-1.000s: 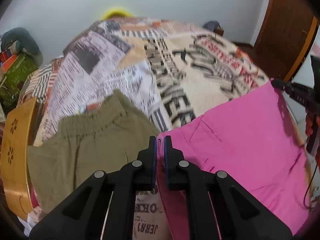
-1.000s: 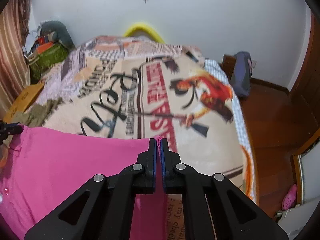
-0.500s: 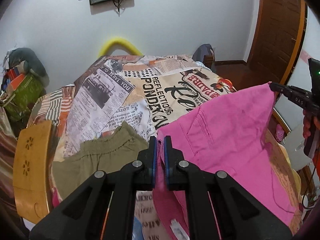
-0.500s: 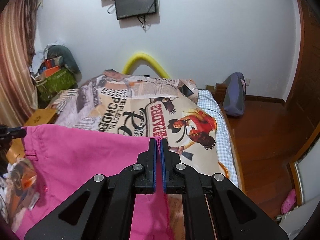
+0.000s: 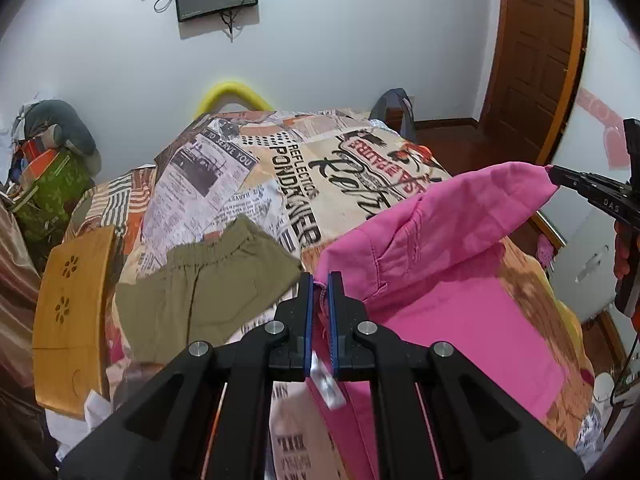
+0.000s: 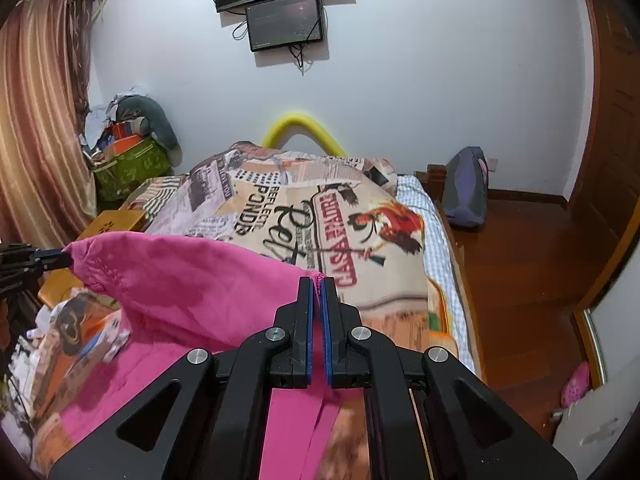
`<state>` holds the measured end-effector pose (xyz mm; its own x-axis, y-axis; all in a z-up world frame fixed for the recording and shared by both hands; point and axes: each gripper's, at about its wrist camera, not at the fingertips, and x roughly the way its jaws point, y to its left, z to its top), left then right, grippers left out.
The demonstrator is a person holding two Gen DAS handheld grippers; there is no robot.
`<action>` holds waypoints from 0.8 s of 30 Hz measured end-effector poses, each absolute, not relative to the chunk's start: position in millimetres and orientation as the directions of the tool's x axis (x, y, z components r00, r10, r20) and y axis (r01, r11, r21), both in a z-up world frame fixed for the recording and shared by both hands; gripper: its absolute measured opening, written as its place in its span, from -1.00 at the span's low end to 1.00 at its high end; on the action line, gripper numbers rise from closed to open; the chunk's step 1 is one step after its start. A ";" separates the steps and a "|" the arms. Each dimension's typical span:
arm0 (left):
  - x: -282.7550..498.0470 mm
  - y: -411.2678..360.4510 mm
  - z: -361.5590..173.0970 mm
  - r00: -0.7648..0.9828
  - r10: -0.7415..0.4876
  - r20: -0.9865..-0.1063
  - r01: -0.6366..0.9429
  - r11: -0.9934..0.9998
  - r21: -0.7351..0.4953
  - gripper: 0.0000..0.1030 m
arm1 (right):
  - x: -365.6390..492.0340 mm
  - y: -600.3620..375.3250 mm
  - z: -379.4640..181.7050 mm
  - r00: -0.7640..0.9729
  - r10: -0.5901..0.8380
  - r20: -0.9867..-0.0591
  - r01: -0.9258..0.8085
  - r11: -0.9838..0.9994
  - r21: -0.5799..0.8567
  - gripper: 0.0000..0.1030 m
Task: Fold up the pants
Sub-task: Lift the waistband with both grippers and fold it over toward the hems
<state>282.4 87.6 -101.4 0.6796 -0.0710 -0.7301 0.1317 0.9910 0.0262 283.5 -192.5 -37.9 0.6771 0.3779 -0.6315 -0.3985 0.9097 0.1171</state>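
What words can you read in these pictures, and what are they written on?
"TO SERVE YOU": bedspread, newspaper-style patch.
"REFLECTIONS" and "PONDANER", spelling unsure: bedspread, black letters seen sideways.
"CASA PALOMA", unsure: bedspread, red banner beside the rider picture.
"DAS": right gripper, partly hidden.
White tag on pink pants: too blurred.

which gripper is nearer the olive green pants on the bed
Left. The left gripper is just right of the olive green pants; the right gripper holds the far end of the pink pants.
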 end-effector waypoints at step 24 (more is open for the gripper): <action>151.9 71.9 -200.3 0.549 -0.092 -0.831 0.184 0.983 0.013 -0.89 | 161.6 -210.9 -126.0 0.531 0.335 -0.778 -0.410 0.905 0.109 -0.91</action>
<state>151.9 71.9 -200.3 0.5494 -0.0917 -0.8305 0.1837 0.9829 0.0130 161.6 -210.9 -126.0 0.5310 0.3347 -0.7785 -0.4102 0.9054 0.1095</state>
